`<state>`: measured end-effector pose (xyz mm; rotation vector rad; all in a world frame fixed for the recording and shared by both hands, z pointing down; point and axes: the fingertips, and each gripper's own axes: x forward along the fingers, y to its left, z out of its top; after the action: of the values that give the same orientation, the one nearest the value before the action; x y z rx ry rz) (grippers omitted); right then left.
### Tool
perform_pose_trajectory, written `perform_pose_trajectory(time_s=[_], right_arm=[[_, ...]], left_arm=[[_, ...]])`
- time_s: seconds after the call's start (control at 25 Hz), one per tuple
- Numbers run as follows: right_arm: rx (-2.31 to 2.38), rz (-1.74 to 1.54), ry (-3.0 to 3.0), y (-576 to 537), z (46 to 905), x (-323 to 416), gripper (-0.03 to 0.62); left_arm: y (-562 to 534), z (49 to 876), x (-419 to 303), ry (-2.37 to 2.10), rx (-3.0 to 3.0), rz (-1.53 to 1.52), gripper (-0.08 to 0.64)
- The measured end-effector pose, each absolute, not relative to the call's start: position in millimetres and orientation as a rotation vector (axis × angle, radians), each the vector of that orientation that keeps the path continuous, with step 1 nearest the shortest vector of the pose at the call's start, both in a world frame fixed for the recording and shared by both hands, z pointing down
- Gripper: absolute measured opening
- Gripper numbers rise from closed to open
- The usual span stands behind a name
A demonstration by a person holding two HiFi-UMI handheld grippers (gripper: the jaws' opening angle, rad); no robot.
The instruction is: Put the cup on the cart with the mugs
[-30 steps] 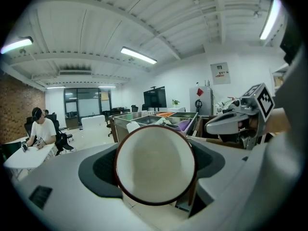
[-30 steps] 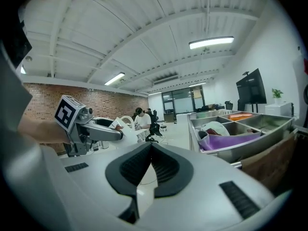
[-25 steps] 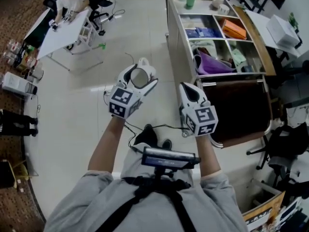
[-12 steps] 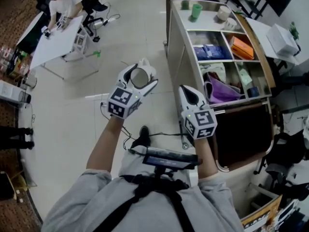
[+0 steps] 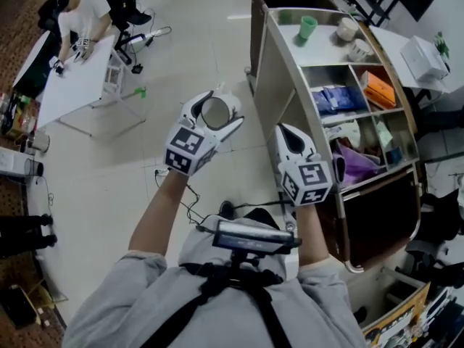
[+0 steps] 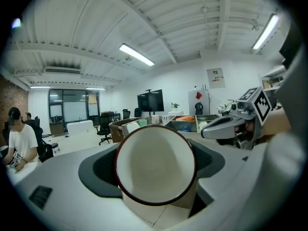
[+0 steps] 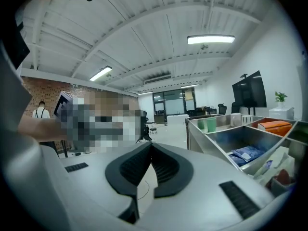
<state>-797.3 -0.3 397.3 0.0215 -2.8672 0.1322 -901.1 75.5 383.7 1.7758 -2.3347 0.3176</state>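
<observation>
My left gripper is shut on a white cup with a dark red rim, held sideways above the floor. In the left gripper view the cup fills the space between the jaws, mouth towards the camera. The steel cart stands to the right. On its top shelf are a green cup and two white mugs. My right gripper hovers by the cart's near side with nothing in it. In the right gripper view its pads meet, and the cart lies ahead on the right.
The cart's bins hold blue packets, an orange item and a purple bag. A person sits at a white table at far left. A cable lies on the floor. A desk with a white box stands beyond the cart.
The cart has slid down and left in the head view, so its mug shelf is nearer to me. Both grippers keep their pose, and the cup stays held.
</observation>
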Motion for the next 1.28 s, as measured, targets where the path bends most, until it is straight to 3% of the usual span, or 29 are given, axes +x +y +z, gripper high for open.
perform_pose_trajectory(time_s=[0.64,1.28], right_arm=[[-0.110,0.106,-2.876,-57.1,396.6,-920.4,0.002],[0.259,0.108,-2.894,-187.2,348.6,-946.2,0.002]], left_arm=[[-3.9,378.0,-1019.9,-2.378,1.748,0.327,0.417],[-180.7,328.0,-1052.0,-2.102,2.137,0.488,0.417]])
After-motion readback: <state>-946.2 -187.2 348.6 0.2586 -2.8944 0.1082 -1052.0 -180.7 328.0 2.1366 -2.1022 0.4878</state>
